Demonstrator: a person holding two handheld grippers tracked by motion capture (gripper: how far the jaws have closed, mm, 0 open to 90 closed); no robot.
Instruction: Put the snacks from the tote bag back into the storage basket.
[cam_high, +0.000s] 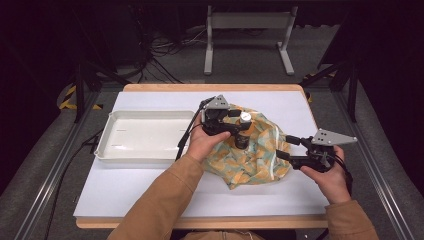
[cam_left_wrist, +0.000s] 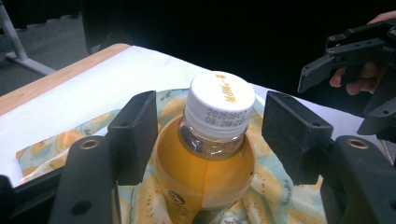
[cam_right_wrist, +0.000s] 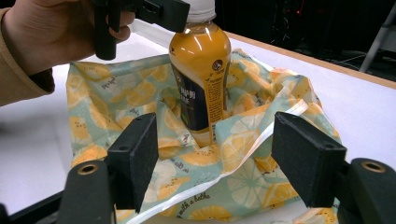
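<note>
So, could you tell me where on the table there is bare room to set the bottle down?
The white tray at the left lies bare. The mat is free in front of the tray and along the far edge behind the patterned bag. It is crowded mid-right, where the bottle, the left gripper and the right gripper meet at the bag.

Pretty dark room, only the table (cam_high: 150, 200) is lit, white top with a wood edge. Grey carpet floor (cam_high: 250, 60) around it, a grey metal stand (cam_high: 247, 22) at the back, loose cables (cam_high: 165, 47) and black-yellow tape (cam_high: 67, 97) far left.
</note>
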